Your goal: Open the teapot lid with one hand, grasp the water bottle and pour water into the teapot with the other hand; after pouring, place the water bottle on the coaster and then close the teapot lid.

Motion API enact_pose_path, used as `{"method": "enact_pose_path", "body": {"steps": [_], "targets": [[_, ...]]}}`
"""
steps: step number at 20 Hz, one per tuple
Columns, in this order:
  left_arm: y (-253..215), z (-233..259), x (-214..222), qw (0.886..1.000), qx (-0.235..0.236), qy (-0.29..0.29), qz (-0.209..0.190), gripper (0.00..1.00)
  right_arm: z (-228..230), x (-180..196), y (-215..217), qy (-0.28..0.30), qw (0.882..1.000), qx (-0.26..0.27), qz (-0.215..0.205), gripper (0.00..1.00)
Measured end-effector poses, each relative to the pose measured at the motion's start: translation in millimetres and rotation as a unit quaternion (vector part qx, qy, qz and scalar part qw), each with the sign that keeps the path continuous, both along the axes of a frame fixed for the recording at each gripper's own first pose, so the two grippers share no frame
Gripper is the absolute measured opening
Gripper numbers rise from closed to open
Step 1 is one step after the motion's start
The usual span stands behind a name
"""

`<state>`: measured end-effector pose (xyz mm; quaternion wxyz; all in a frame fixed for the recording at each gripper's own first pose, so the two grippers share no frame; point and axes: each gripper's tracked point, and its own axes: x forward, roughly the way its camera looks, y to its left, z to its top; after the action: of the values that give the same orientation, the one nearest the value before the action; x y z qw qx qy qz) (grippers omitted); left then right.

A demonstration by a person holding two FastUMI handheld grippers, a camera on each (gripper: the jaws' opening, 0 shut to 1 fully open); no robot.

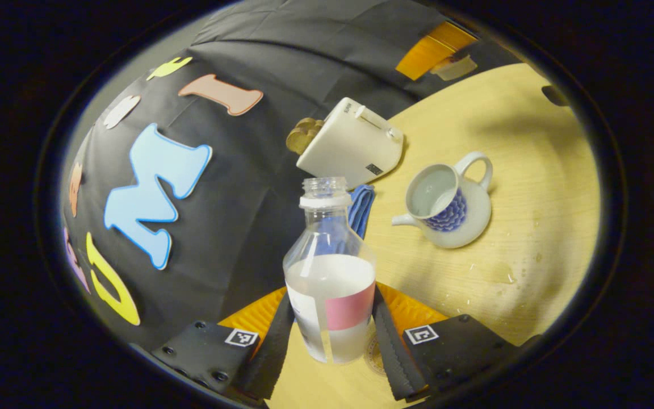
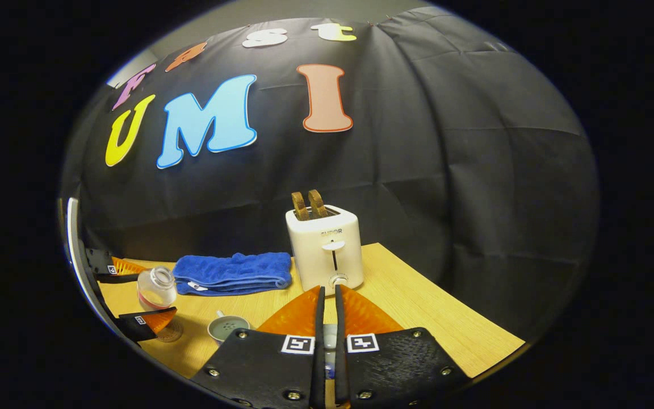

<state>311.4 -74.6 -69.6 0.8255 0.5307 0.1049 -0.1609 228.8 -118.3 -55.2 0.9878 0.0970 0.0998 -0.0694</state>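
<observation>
While the uncapped water bottle (image 1: 330, 272) is clamped upright by the left hand-held gripper (image 1: 331, 341) above the round coaster (image 1: 373, 355), beside the open teapot (image 1: 446, 204) on the counter (image 1: 531, 227), water could be spilled by tilting, and the lid presumably pinched in the closed right hand-held gripper (image 2: 327, 341) could be dropped.

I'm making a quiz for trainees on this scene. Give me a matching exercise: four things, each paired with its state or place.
1. clear plastic water bottle
2. white ceramic teapot
3. white toaster
4. blue folded towel

a. lidless, open top
b. lying beside the toaster
c. toast sticking out
d. capless, held between the left tool fingers

Pairs: 1-d, 2-a, 3-c, 4-b
</observation>
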Motion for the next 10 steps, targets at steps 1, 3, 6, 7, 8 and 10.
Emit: {"method": "enact_pose_path", "body": {"steps": [1,3,6,7,8,10], "targets": [[-2.0,0.5,2.2,1.0,0.023,-0.002,-0.005,0.84,0.8,0.0,0.4,-0.001,1.0,-0.001,0.0,0.07],[-4.7,-0.4,5.7,0.998,0.069,-0.002,-0.013,0.84,2.4,-0.2,0.0,-0.003,1.0,-0.006,-0.001,0.07],[-3.0,0.7,5.6,0.991,0.135,0.002,-0.024,0.84,4.3,-1.4,0.0,-0.005,1.0,-0.007,-0.002,0.07],[-0.8,0.5,7.7,0.987,0.157,0.004,-0.025,0.84,6.2,-1.6,-0.1,-0.007,1.0,-0.006,-0.001,0.07],[-0.8,0.7,8.8,0.984,0.175,0.002,-0.027,0.84,7.1,-1.9,0.0,-0.009,1.0,-0.004,-0.002,0.07],[-2.6,-0.8,12.0,0.979,0.201,0.003,-0.033,0.84,8.1,-2.7,-1.4,-0.011,1.0,-0.003,-0.004,0.07]]}}
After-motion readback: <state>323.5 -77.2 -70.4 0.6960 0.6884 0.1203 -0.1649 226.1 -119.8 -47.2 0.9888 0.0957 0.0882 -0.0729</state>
